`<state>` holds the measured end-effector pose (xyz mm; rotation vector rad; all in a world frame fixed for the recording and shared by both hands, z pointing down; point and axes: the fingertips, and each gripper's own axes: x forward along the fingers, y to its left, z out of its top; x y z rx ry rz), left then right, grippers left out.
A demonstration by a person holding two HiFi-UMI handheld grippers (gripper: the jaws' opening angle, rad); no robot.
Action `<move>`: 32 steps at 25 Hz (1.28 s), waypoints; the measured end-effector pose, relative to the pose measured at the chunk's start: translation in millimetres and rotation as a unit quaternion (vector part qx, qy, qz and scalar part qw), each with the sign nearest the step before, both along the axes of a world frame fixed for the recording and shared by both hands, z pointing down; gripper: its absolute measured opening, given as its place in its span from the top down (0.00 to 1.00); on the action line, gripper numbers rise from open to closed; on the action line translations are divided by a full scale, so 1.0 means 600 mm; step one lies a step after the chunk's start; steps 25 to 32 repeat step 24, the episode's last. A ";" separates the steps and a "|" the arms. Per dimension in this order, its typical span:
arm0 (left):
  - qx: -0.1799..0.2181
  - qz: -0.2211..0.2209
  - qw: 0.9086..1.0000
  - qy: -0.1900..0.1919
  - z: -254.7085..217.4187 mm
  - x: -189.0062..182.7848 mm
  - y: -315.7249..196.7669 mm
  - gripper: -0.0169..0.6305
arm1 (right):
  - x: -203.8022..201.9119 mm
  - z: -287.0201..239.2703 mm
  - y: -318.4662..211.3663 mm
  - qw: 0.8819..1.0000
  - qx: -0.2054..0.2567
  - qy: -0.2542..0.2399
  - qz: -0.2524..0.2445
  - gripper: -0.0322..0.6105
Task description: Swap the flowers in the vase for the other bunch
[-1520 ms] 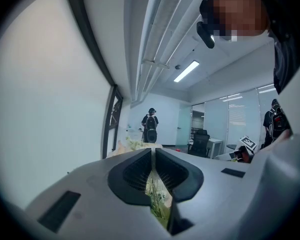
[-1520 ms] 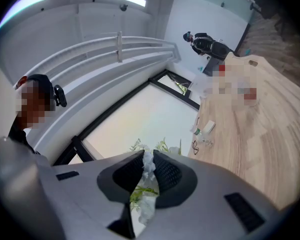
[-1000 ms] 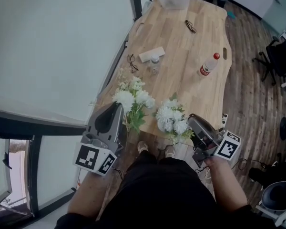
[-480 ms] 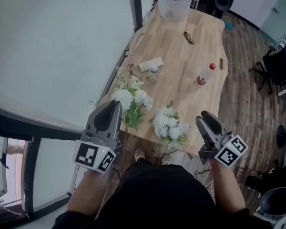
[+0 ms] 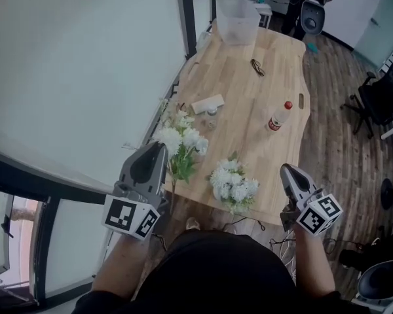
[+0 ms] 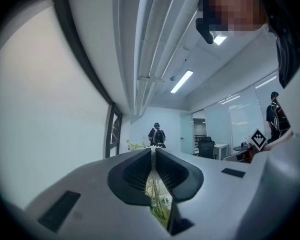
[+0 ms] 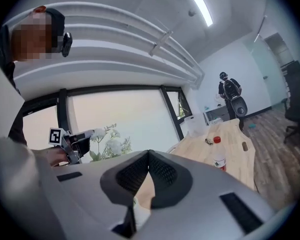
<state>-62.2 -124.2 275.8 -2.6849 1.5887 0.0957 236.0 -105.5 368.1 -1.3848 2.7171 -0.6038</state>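
My left gripper (image 5: 158,149) is shut on the stems of a bunch of white flowers (image 5: 181,139), held above the table's near left corner. In the left gripper view green stems (image 6: 160,204) show in the slot behind the closed tips (image 6: 153,152). The second white bunch (image 5: 233,183) lies loose on the wooden table (image 5: 249,90) by its near edge. My right gripper (image 5: 288,171) hangs to the right of that bunch, past the table's near right edge, shut and empty; its jaws meet (image 7: 149,154). A small clear jar (image 5: 211,112) stands mid-table.
A red-capped bottle (image 5: 278,116), a white box (image 5: 207,103), a dark pair of glasses (image 5: 257,67) and a large clear tub (image 5: 238,10) at the far end are on the table. A wall runs along the left. An office chair (image 5: 383,90) stands right. A person (image 7: 228,91) stands beyond the table's far end.
My right gripper drew back to the right from the second bunch, which stays lying on the table. The left gripper rose a little with its bunch.
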 end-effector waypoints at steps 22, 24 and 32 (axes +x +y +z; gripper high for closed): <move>0.007 0.003 1.000 -0.002 -0.016 0.010 -0.039 0.93 | -0.005 -0.011 -0.021 1.000 0.004 -0.008 0.001 0.91; 0.009 0.003 1.000 -0.003 -0.020 0.013 -0.040 0.93 | -0.004 -0.014 -0.025 1.000 0.006 -0.009 -0.001 0.91; 0.009 0.003 1.000 -0.003 -0.020 0.013 -0.040 0.93 | -0.004 -0.014 -0.025 1.000 0.006 -0.009 -0.001 0.91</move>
